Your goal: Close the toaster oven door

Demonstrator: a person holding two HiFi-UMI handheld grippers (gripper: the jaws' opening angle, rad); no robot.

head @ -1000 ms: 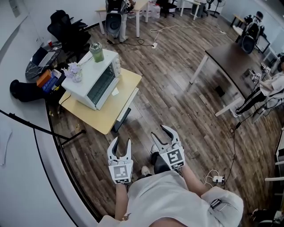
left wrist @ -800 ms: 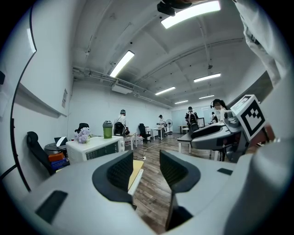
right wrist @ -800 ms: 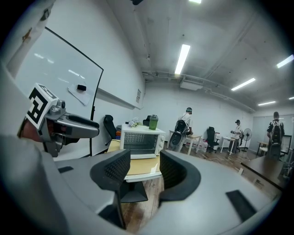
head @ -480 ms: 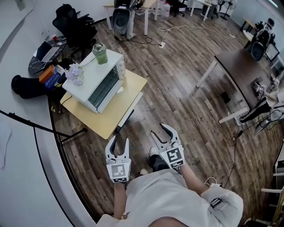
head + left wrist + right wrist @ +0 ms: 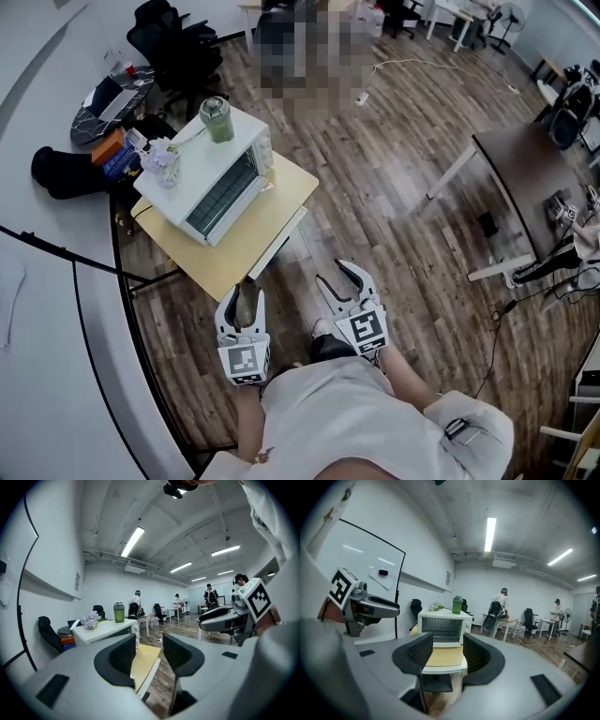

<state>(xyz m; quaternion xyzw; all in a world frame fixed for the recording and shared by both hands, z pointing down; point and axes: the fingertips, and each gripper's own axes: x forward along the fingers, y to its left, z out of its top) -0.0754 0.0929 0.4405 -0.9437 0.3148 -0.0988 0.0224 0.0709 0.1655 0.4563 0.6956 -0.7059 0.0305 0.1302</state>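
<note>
A white toaster oven (image 5: 211,178) stands on a small yellow table (image 5: 253,234), and its dark glass door looks upright against the front. The right gripper view shows the toaster oven (image 5: 443,625) straight ahead, beyond the jaws. My left gripper (image 5: 242,300) is open and empty, its tips close to the table's near corner. To its right, over the wood floor, my right gripper (image 5: 337,277) is open too, with nothing between its fingers. In the left gripper view the toaster oven (image 5: 110,629) lies to the left of the left gripper (image 5: 149,651).
A green cup (image 5: 217,119) and a small vase of flowers (image 5: 157,155) sit on the oven's top. Black office chairs (image 5: 178,47) stand behind it. A dark table (image 5: 534,169) is at the right. A curved black rail (image 5: 122,281) runs along the left.
Both grippers and the camera have moved closer to the yellow table. The left gripper's tips now reach the table's near corner. The jaws look unchanged.
</note>
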